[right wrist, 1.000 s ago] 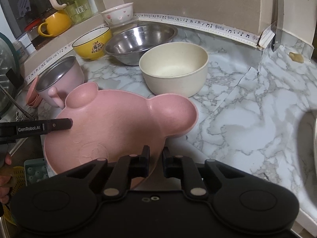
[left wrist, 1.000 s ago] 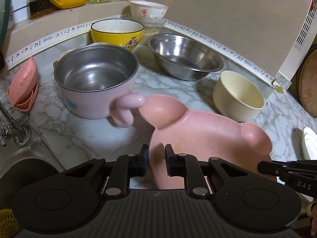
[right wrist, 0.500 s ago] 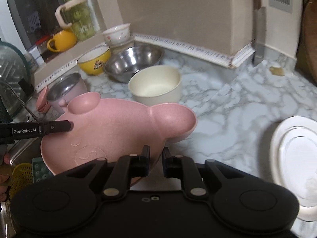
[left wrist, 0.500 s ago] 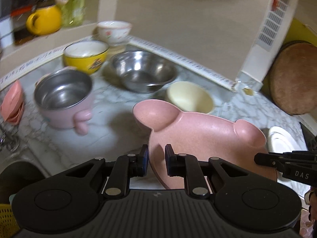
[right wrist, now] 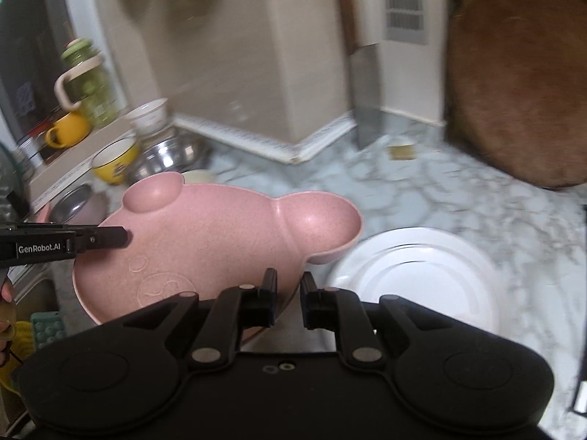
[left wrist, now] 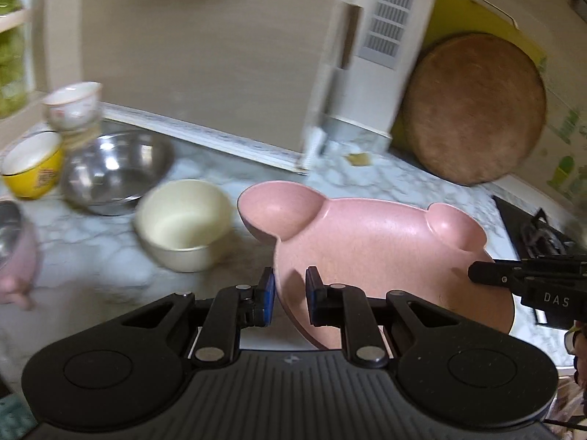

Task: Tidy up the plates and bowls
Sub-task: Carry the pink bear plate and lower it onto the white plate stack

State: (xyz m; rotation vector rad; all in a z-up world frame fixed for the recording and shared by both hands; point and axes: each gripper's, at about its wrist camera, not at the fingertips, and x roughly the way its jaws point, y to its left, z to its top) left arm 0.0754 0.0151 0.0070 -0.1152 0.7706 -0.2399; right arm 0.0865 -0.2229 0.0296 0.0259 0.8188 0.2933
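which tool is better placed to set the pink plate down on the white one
Right. The right tool grips the pink plate on the edge beside the white plate; the left tool holds the far side.

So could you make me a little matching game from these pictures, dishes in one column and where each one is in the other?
Things:
1. pink bear-shaped plate
2. round white plate
3. yellow ceramic bowl
4. round brown wooden board

Places:
A. leaning upright against the wall
B. flat on the marble counter, partly under the pink plate's ear
C. gripped at its rim by the left gripper and right gripper
D. beside the steel bowl

Pairs: 1-C, 2-B, 3-D, 4-A
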